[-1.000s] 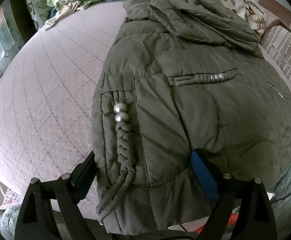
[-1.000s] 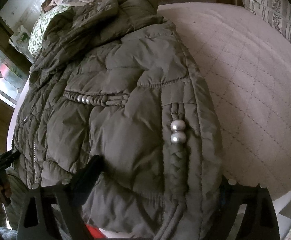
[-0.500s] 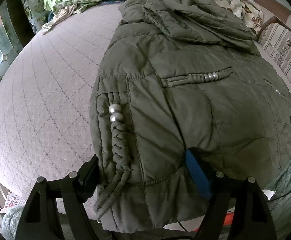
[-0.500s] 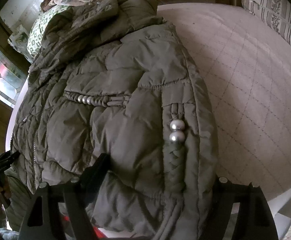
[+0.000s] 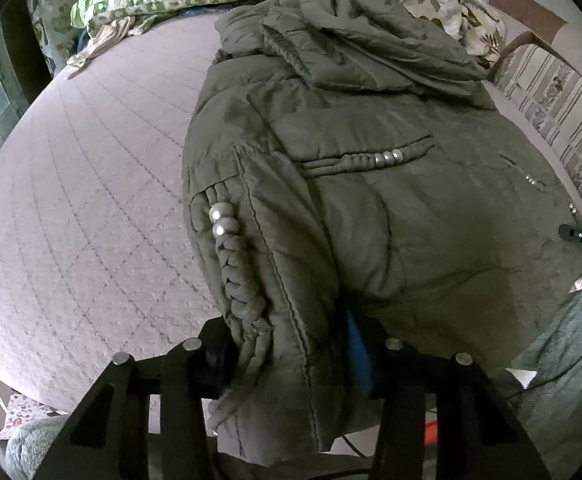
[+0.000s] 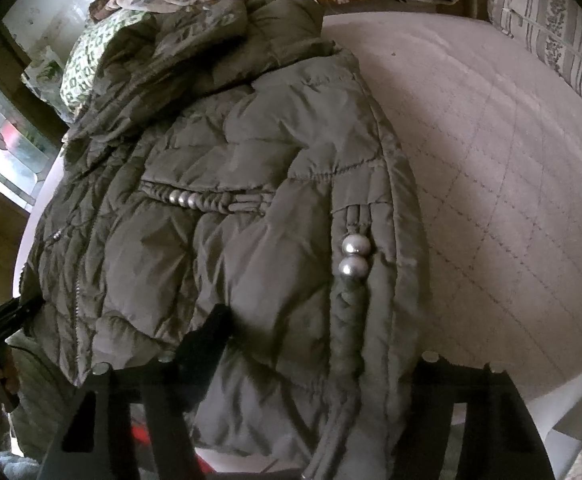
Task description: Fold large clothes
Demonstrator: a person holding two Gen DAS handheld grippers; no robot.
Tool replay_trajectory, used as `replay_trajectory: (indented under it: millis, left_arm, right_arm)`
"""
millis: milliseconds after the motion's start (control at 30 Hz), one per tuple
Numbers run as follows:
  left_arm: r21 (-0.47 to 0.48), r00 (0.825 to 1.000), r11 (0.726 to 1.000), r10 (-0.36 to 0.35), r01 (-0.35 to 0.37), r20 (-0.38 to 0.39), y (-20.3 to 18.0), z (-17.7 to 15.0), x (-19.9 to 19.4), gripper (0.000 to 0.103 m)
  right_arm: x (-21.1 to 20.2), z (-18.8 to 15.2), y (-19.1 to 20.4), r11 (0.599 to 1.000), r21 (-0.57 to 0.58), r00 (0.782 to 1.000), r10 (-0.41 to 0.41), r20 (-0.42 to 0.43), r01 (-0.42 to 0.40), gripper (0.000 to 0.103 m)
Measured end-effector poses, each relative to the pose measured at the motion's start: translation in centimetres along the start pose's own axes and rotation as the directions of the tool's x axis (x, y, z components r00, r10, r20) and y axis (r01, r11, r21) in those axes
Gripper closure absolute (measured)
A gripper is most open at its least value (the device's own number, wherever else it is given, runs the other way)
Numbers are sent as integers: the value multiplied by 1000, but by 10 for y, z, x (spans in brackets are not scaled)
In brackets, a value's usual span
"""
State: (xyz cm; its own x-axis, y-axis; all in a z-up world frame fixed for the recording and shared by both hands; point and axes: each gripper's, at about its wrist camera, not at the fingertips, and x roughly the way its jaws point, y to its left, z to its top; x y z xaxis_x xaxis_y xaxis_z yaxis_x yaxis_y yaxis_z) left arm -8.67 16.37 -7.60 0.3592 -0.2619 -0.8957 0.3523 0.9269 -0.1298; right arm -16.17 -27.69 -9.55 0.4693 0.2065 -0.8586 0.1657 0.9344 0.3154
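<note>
Left gripper and right gripper, jaws closing, each pinch a bunched hem corner of an olive quilted jacket lying on a pink quilted bedspread. Apparently secured, the hem next needs lifting toward the hood. No legible labels appear.
</note>
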Motion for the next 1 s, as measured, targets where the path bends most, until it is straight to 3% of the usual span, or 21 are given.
replay_trajectory:
  millis: [167,233,333,400,467,500,633,700,767,867,1000]
  left_arm:
    - [-34,998,999,-44,43,-36,16,3,6,38]
    - [7,999,999,-32,33,-44,10,3,9,31]
    - [43,999,999,6,-4,-52,2,5,13,30]
    - [31,999,1000,0,1,-42,3,5,11,38]
    - [19,999,1000,-25,25,-23,4,5,6,60]
    - [12,999,999,-43,43,-18,6,5,4,64]
    - [11,999,999,-46,46,-21,6,8,1,69]
    - [1,998,999,-49,49,-36,10,10,3,67]
    - [-19,998,999,-38,37,-60,10,13,10,52]
    - [-28,998,999,-16,14,-66,14,14,11,42]
    - [-26,998,1000,-4,3,-64,19,11,12,38]
  right_arm:
    - [4,0,-11,999,23,999,41,-25,-41,32]
    - [9,-1,-16,997,41,997,69,-29,-68,31]
    - [10,0,-17,996,33,997,78,-27,-78,31]
    - [9,-2,-19,997,24,997,71,-23,-70,33]
    - [6,-2,-17,997,16,997,71,-11,-71,40]
    - [5,-3,-15,997,15,997,73,-6,-73,47]
    - [-2,-4,-17,995,37,996,94,7,-94,58]
    - [-1,-3,-18,994,47,995,101,5,-102,58]
    - [-1,-3,-20,993,55,995,103,3,-103,55]
    - [3,-2,-24,991,89,995,103,0,-103,46]
    - [1,-3,-26,990,94,994,105,0,-105,44]
